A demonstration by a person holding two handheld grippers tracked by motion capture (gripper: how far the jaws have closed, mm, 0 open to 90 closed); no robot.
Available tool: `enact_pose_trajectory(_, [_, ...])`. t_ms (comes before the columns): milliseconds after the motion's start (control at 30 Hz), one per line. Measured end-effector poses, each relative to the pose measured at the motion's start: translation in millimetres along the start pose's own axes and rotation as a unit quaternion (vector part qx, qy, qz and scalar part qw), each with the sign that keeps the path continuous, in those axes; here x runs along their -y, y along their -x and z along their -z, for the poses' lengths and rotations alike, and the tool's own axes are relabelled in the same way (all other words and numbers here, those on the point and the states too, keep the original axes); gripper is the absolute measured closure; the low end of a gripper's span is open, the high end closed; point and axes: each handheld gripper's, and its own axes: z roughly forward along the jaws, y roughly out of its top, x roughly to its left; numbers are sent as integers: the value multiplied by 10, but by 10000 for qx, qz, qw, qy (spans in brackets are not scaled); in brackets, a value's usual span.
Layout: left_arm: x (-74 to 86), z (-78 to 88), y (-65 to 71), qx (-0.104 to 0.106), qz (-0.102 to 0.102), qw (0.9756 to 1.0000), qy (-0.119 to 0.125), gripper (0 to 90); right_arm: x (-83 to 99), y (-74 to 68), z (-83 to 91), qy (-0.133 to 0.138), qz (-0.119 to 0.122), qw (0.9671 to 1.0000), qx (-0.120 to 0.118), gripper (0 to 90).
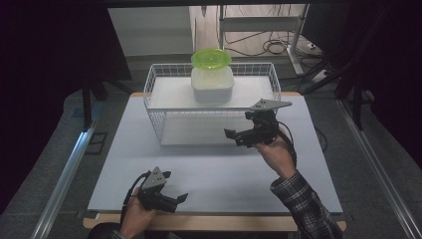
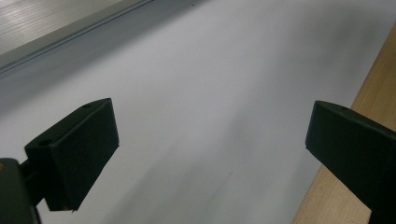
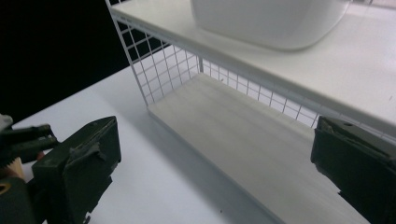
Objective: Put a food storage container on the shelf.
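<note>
The white box [image 1: 212, 84] is sitting on the top shelf of the wire rack [image 1: 154, 89], toward its back middle, with a green bowl [image 1: 211, 58] resting on top of it. The right hand-held gripper [image 1: 238, 135] is hovering just in front of the rack's right half, its jaws spread wide and holding nothing — in the right gripper view they are framing the lower shelf, with the box [image 3: 271, 21] showing above and farther in. So the box is lying up, forward and a little to the left of this hand-held gripper; it is pointing at the wrong level for now, and a reach would likely have to be rising over the shelf's front edge before going in.

The left hand-held gripper [image 1: 174, 188] is waiting near the front edge of the worktop [image 1: 209, 169] — well apart from the rack — and its jaws are also wide open and empty over bare surface. The right hand is plainly the nearer one. The box is looking slightly wider than deep, its long side running across the shelf.
</note>
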Motion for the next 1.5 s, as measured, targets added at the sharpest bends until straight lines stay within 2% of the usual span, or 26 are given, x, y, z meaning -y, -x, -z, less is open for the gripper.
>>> enact_pose_trajectory(300, [0, -2, 3, -70, -37, 10000, -44, 22, 263, -26, -29, -33, 45, 9999, 96, 19])
enact_pose_trajectory(600, [-1, -4, 7, -123, -57, 9999, -58, 22, 527, 0, -27, -88, -48, 9997, 243, 18])
enact_pose_trajectory(700, [0, -1, 7, -135, -57, 9999, -58, 22, 586, -3, -20, -128, -10, 9994, 312, 14])
enact_pose_trajectory(800, [1, 3, 4, -142, -53, 9999, -47, 22, 640, -22, -12, -131, -64, 9995, 272, 13])
enact_pose_trajectory(933, [1, 9, 5, -147, -46, 9999, -35, 22, 702, -61, 5, -145, -16, 9995, 293, 13])
enact_pose_trajectory(1100, [1, 10, 5, -156, -69, 9998, -50, 23, 777, -101, 38, -81, 31, 9994, 332, 10])
enact_pose_trajectory(1500, [4, 5, 5, -169, -88, 9998, -77, 25, 1044, -66, 85, -223, 109, 9974, 674, 5])
